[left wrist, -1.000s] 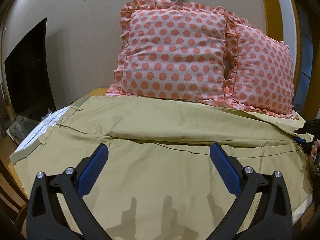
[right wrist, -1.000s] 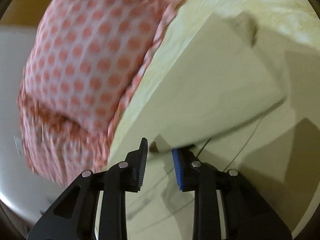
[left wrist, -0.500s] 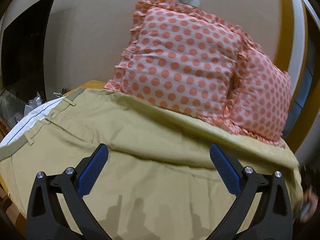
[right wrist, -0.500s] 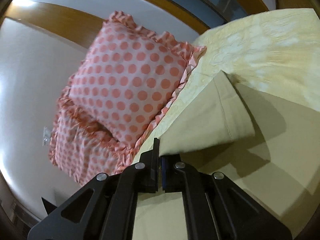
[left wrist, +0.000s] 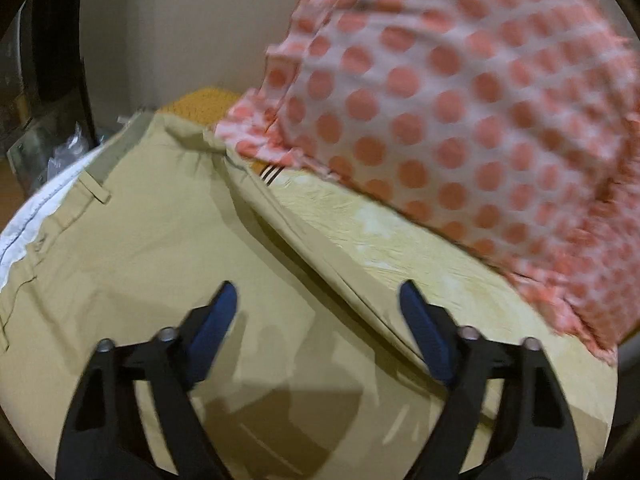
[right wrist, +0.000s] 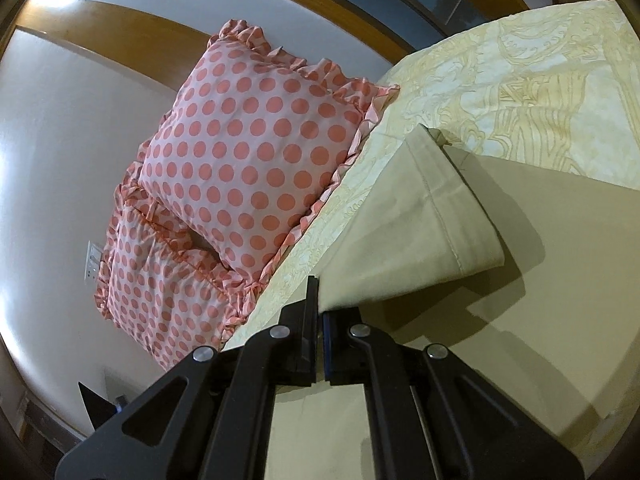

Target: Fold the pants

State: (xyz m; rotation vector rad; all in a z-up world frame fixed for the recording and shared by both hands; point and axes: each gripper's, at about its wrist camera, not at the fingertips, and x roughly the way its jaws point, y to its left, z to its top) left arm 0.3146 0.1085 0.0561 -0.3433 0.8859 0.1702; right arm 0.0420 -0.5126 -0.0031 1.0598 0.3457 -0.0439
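A bed covered with a pale yellow patterned bedspread (right wrist: pixel 532 80) carries everything here. Spread across it lie the khaki cotton pants (left wrist: pixel 132 248), their waistband with belt loops and white lining turned toward the left edge of the left wrist view; a long folded edge of one leg runs diagonally from the waist toward the lower right.

At the head of the bed, against a plain light wall, stand two pink ruffled pillows with coral polka dots (right wrist: pixel 240 160), one leaning partly over the other in the right wrist view. They are blurred in the left wrist view.

The hem end of a pant leg (right wrist: pixel 432 216) is lifted off the layer of khaki cloth beneath it and casts a shadow on it, its stitched cuff pointing away from the camera.

The right gripper (right wrist: pixel 319 312) has its fingers closed narrow on the near edge of that raised leg, the cloth pinched between the black and blue pads.

The left gripper (left wrist: pixel 318 312) hovers over the seat of the pants with its blue-padded fingers (left wrist: pixel 212 324) spread wide, holding nothing.
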